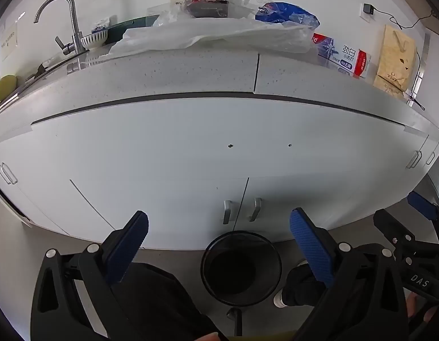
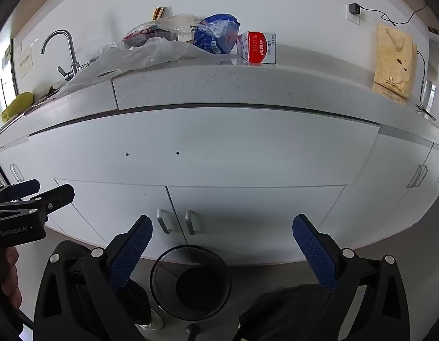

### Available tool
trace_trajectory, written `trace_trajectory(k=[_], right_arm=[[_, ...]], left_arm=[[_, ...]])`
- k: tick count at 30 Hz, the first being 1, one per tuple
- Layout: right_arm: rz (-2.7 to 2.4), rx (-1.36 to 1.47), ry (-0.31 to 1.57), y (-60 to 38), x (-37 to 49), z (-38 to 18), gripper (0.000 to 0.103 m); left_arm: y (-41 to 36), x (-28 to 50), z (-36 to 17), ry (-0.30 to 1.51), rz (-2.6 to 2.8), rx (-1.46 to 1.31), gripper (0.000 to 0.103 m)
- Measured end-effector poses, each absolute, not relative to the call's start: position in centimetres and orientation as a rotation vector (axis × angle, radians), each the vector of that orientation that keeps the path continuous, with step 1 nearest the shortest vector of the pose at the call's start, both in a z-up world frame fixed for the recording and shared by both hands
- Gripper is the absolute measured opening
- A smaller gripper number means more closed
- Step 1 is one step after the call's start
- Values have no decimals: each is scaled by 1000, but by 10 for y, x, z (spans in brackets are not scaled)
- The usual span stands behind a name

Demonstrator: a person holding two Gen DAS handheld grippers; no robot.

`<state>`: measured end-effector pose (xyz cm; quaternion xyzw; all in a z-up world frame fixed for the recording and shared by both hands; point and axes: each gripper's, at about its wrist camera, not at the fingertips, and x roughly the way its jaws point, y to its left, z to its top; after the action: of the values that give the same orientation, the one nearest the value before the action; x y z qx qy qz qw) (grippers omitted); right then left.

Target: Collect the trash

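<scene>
Trash lies on the speckled counter (image 1: 191, 71): a crumpled clear plastic bag (image 1: 208, 35), a blue wrapper (image 1: 287, 14) and a red-and-white toothpaste box (image 1: 344, 54). They show in the right wrist view too: the bag (image 2: 134, 54), the wrapper (image 2: 216, 32), the box (image 2: 257, 47). A black mesh bin (image 1: 240, 267) stands on the floor before the cabinet doors, also in the right wrist view (image 2: 191, 281). My left gripper (image 1: 219, 244) is open and empty, low before the cabinet. My right gripper (image 2: 222, 250) is open and empty beside it.
A faucet (image 1: 66, 20) and sink with a bowl (image 1: 96, 38) are at the left. A brown paper bag (image 1: 395, 56) stands at the counter's right end, with a charger and cable on the wall. A yellow cloth (image 2: 18, 106) lies far left. The person's legs and shoes are near the bin.
</scene>
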<state>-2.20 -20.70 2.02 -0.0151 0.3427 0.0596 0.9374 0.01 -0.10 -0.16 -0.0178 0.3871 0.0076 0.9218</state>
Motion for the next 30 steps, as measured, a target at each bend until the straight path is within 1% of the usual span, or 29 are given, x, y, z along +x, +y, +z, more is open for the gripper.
trace_trajectory(k=[5, 10, 30], right_arm=[[121, -35, 715, -208, -21, 20, 100], [122, -38, 716, -208, -20, 21, 100], [123, -39, 727, -207, -21, 18, 100]], left_arm=[[1, 5, -3, 824, 6, -49, 99], [0, 3, -1, 796, 1, -55, 99], [-4, 4, -2, 811, 2, -45, 99]])
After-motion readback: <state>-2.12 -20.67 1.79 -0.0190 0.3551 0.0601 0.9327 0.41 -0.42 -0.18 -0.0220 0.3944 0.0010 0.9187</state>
